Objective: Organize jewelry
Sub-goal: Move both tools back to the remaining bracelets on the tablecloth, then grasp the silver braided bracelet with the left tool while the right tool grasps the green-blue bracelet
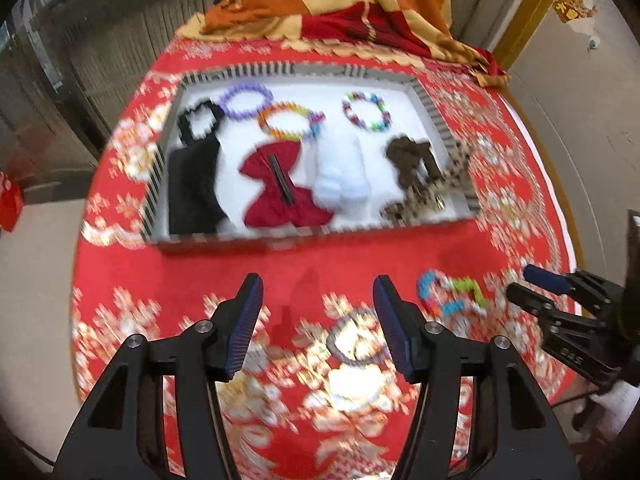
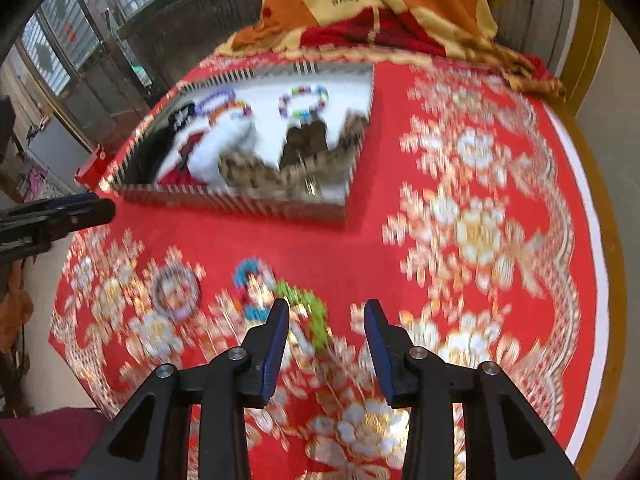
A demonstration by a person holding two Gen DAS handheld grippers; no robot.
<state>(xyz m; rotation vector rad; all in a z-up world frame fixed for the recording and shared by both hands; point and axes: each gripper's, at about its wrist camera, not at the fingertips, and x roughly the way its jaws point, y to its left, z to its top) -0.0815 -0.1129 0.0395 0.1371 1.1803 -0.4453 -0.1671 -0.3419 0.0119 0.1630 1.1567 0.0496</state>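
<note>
A striped tray [image 1: 280,236] with a white floor holds three bead bracelets, a black, a red and a white hair bow, and brown and leopard clips. It also shows in the right wrist view [image 2: 240,202]. On the red cloth lie a blue-green bead bracelet [image 1: 450,292] [image 2: 280,300] and a grey bead bracelet [image 1: 356,338] [image 2: 176,290]. My left gripper [image 1: 318,320] is open and empty above the grey bracelet. My right gripper [image 2: 326,332] is open and empty just right of the blue-green bracelet, and it shows in the left wrist view [image 1: 524,282].
The red, gold-flowered cloth [image 2: 480,240] covers a round table. A folded orange and red blanket [image 1: 340,4] lies at the far edge behind the tray. The floor drops away left and right of the table.
</note>
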